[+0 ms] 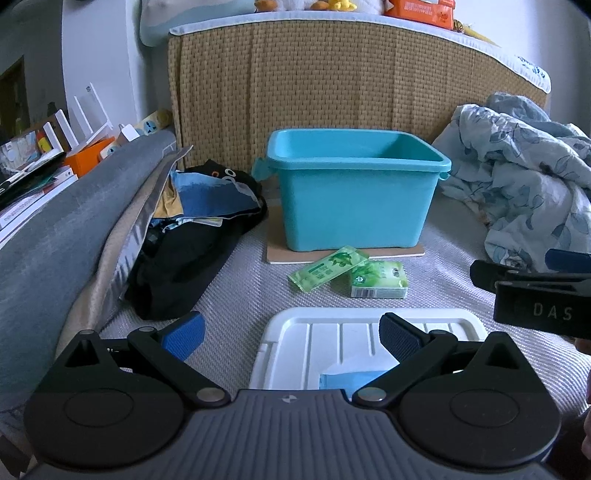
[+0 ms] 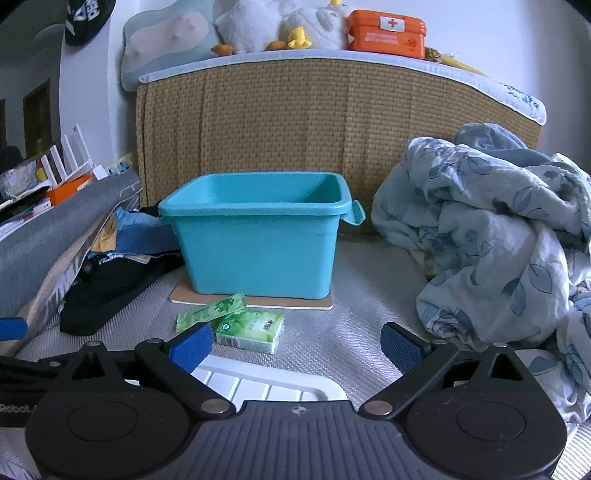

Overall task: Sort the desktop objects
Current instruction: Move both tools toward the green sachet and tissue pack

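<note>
Tissue packs (image 2: 236, 325) lie just beyond the open right tongs (image 2: 297, 345)

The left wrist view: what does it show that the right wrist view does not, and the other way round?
Only the left wrist view shows the right tongs from the side, and a blue packet on the white lid. Only the right wrist view shows the black cap on the wall and the whole orange first-aid box. Both show the teal bin and two green tissue packs.
</note>
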Demonstrator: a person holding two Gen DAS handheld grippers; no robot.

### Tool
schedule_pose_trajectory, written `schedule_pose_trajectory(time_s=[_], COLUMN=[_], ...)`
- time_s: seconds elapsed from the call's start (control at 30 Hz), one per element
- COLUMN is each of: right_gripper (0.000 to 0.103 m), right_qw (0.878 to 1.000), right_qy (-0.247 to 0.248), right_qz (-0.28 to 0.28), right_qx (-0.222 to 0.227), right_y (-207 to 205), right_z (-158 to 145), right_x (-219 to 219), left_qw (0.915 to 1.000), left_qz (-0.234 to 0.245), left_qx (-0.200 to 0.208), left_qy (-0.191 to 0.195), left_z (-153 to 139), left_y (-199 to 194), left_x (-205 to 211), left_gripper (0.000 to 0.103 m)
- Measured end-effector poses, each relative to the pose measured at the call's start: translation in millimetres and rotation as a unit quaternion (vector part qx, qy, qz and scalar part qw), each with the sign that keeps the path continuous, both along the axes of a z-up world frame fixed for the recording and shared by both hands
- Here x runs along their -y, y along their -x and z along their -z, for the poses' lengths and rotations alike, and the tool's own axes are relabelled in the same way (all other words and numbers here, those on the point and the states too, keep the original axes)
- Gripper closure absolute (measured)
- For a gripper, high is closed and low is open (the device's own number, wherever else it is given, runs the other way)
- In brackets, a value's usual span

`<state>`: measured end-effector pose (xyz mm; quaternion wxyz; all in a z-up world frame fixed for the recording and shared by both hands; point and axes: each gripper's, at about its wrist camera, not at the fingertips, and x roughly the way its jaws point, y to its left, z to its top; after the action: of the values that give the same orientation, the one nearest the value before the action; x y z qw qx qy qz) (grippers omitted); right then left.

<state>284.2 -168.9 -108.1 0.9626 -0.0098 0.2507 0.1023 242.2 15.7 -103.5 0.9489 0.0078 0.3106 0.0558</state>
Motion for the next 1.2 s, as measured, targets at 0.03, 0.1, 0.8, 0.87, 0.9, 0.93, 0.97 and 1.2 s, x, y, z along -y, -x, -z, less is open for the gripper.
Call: schedule_pose_trajectory(time_s=[0.03, 0.1, 0.8, 0.87, 0.9, 0.93, 0.97, 1.2], right_gripper=[0.003, 0.003, 0.004, 0.004, 0.004, 0.004, 0.004, 0.004], right_qw=[1.0, 1.0, 0.999, 0.999, 0.999, 0.999, 0.999, 0.999], right_qy=[0.0, 0.001, -0.002, -0.004, -0.005, -0.006, -0.006, -0.017], right_qz=[-0.001, -0.004, -0.025, -0.026, -0.026, -0.025, -0.022, -0.02], right_qx=[-0.002, -0.005, -0.033, -0.036, -0.037, -0.039, -0.04, -0.047], right_y=[-2, -6, -38, -40, -41, -43, -44, -55], right_z=[1, 4, 30, 32, 33, 35, 36, 43], right_x=[-1, -4, -27, -28, -29, -30, -31, -37], left_qw=[1.0, 1.0, 1.0, 0.9999, 0.9998, 0.9998, 0.9998, 0.9996], left_qz=[0.001, 0.001, 0.001, 0.0, -0.001, -0.001, -0.003, -0.015], left_qx=[0.0, 0.002, -0.003, -0.008, -0.01, -0.012, -0.014, -0.017], left_qy=[0.0, -0.003, 0.009, 0.013, 0.014, 0.016, 0.016, 0.018], left_z=[1, 3, 22, 26, 27, 29, 30, 38], left_y=[-2, -6, -20, -21, -21, -22, -22, -26], left_x=[0, -2, -19, -21, -22, -23, -24, -30], left_gripper=[0.0, 0.0, 0.0, 0.0, 0.0, 0.0, 0.0, 0.0])
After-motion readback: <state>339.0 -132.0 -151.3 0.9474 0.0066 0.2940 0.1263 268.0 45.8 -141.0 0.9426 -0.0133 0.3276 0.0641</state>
